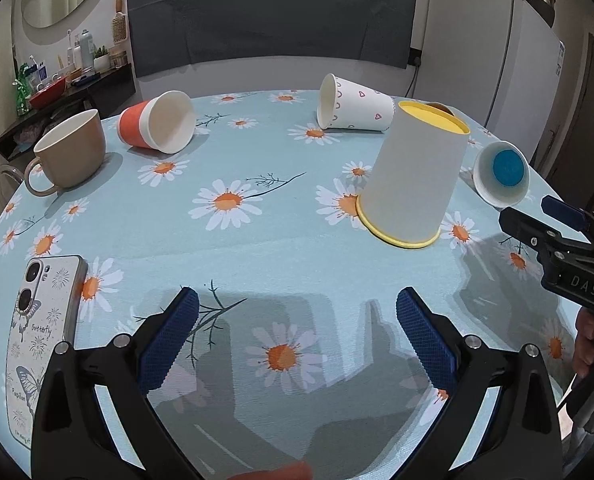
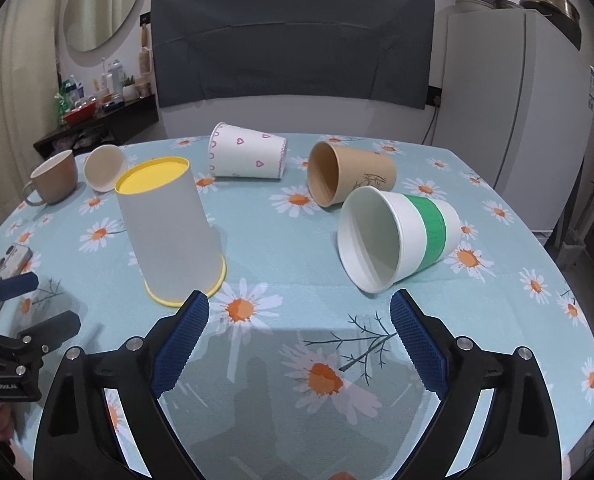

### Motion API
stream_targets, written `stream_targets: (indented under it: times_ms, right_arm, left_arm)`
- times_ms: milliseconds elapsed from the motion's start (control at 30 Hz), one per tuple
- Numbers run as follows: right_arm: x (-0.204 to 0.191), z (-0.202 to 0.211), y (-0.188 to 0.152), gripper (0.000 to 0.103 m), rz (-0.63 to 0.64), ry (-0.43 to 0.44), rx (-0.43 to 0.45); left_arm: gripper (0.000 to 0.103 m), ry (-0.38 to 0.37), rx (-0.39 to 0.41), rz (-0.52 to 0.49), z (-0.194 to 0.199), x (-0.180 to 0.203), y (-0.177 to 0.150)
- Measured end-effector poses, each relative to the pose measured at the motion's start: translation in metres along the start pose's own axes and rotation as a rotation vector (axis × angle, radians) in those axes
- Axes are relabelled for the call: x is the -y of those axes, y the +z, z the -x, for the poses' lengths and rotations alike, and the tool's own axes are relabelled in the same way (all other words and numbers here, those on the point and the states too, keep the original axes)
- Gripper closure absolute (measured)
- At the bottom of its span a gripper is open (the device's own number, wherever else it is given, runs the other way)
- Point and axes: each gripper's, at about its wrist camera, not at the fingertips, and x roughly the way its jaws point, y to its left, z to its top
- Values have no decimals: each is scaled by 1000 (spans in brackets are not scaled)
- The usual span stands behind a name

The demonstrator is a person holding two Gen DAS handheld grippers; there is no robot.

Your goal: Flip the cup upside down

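A white paper cup with a yellow rim and yellow base (image 1: 413,176) stands upside down on the daisy tablecloth, mouth down; it also shows in the right wrist view (image 2: 173,232). My left gripper (image 1: 297,336) is open and empty, low over the table in front of the cup and clear of it. My right gripper (image 2: 299,340) is open and empty; its left finger tip sits just in front of the cup's rim. The right gripper also shows at the right edge of the left wrist view (image 1: 537,220).
Several cups lie on their sides: an orange-banded one (image 1: 157,124), a heart-patterned one (image 2: 247,152), a brown one (image 2: 351,178), a green-banded one (image 2: 397,236), a blue-bottomed one (image 1: 503,178). A tan mug (image 1: 71,152) stands upright at left. A phone (image 1: 41,332) lies near the table's front left edge.
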Motion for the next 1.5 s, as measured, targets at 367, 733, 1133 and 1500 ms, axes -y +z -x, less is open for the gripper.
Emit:
stream_targets:
  times_ms: [367, 733, 1133, 1500]
  right_arm:
    - [10, -4, -20, 14, -67, 95, -35]
    - [2, -2, -21, 14, -23, 113, -24]
    - [1, -7, -21, 14, -22, 135, -54]
    - [2, -6, -22, 14, -27, 126, -49]
  left_arm:
    - [6, 33, 20, -27, 0, 8, -4]
    - [6, 53, 44, -49, 4, 13, -8]
    - [6, 56, 49, -57, 5, 14, -8]
    - [6, 57, 59, -36, 7, 11, -9]
